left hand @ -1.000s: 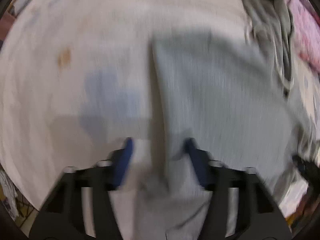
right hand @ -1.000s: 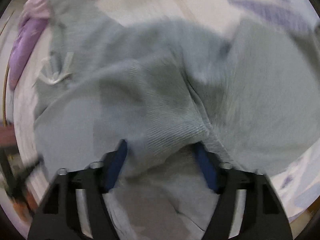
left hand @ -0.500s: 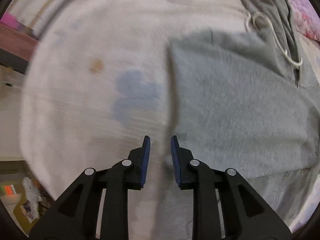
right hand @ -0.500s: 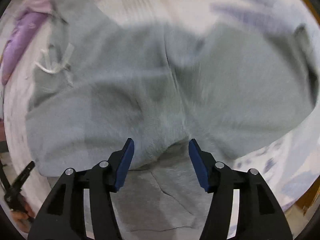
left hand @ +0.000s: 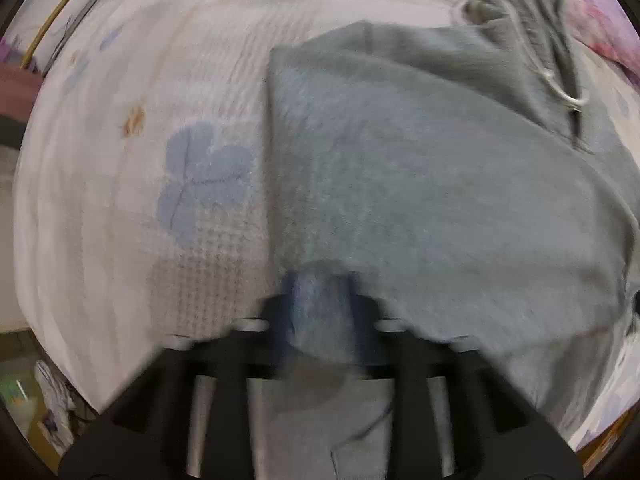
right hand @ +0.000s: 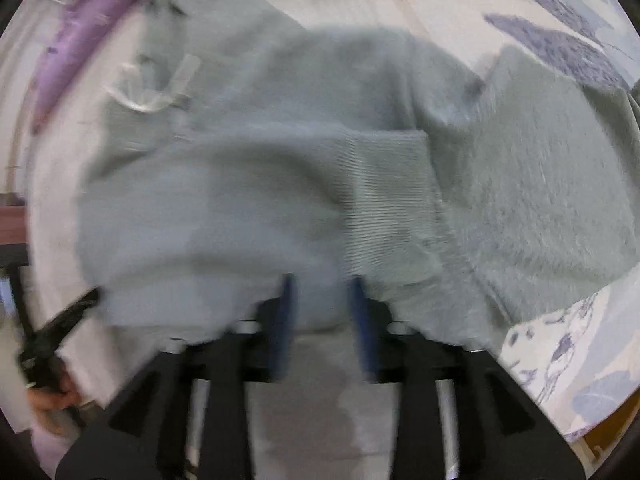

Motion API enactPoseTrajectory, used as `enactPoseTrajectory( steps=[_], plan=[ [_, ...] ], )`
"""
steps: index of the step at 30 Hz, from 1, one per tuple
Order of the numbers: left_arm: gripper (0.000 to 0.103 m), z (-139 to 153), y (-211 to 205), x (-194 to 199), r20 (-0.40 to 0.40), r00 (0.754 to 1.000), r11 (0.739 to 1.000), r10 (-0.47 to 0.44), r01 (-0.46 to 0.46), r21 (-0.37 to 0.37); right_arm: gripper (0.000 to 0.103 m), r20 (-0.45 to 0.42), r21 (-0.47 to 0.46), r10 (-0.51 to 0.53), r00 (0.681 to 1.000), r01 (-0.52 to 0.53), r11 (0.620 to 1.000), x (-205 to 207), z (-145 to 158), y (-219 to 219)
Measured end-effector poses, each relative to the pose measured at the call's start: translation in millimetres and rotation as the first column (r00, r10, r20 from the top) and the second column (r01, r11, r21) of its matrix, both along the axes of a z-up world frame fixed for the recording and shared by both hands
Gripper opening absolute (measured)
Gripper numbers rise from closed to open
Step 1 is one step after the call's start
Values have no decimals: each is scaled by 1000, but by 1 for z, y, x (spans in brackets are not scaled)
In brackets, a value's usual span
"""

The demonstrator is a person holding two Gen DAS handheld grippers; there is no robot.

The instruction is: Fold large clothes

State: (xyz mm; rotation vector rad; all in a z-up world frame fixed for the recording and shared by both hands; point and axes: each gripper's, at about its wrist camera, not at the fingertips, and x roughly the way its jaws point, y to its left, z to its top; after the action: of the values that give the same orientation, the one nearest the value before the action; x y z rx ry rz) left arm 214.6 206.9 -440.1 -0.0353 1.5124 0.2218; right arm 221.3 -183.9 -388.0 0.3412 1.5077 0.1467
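Observation:
A large grey hoodie [left hand: 420, 168] lies spread on a white bedsheet [left hand: 140, 160] with blue flower prints. Its hood and white drawstring [left hand: 560, 92] are at the upper right in the left wrist view. My left gripper [left hand: 320, 300] is shut on the hoodie's lower left edge, with grey cloth between the blue pads. In the right wrist view the hoodie [right hand: 280, 160] fills the middle, with a ribbed cuff [right hand: 388, 200] folded over. My right gripper [right hand: 324, 308] is closed on a fold of the hoodie's hem, cloth bunched between its pads.
A pink and purple blanket [left hand: 600, 20] lies past the hood, also showing in the right wrist view [right hand: 80, 32]. The bed's edge and floor clutter [left hand: 32, 392] are at lower left. The other gripper [right hand: 56, 340] shows at the right wrist view's left edge.
Both grippers have closed on the hoodie's lower edge. The left moved right onto the cloth from the bare sheet; the right narrowed from wide open to a grip on the hem.

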Motion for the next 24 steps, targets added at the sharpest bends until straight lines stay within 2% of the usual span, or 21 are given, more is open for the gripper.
enactPoseTrajectory(
  steps=[1,2,3,5,7,10,12,14,16,20,24],
  plan=[
    [39,10,-4,0,2,1000,1000,-10,10,9,80,34,-1,-6,999,6,1000,-3,16,-1],
    [39,20,-7,-1,5,1000,1000,-13,13,2,81,68,-7,4,998,-3,1000,-6,37,-3],
    [39,31,-11,-5,10,1000,1000,-15,15,-10,82,86,-10,20,996,-20,1000,-10,56,-6],
    [39,55,-23,-11,27,999,1000,-28,28,-8,82,93,-15,16,996,-15,1000,-26,75,-11],
    [40,74,-50,-25,31,999,999,-42,42,-1,82,122,24,20,992,-23,999,-37,109,-23],
    [40,113,-69,-47,53,998,999,-42,41,12,82,168,20,60,984,-64,998,-54,147,0],
    [40,147,-90,-61,85,995,998,-48,44,52,82,180,35,77,981,-85,996,-55,158,2],
    [46,174,-103,-77,127,991,997,-44,36,63,82,199,30,90,976,-98,995,-62,176,-5],
    [47,200,-113,-87,162,986,997,-27,15,71,82,223,41,94,970,-106,994,-61,183,-8],
    [47,238,-127,-104,222,975,999,-5,-6,48,83,276,-18,112,955,-112,994,-66,212,-25],
    [47,265,-146,-119,277,960,999,-43,46,-3,84,288,-23,51,956,-46,999,-78,223,-46]
  ],
)
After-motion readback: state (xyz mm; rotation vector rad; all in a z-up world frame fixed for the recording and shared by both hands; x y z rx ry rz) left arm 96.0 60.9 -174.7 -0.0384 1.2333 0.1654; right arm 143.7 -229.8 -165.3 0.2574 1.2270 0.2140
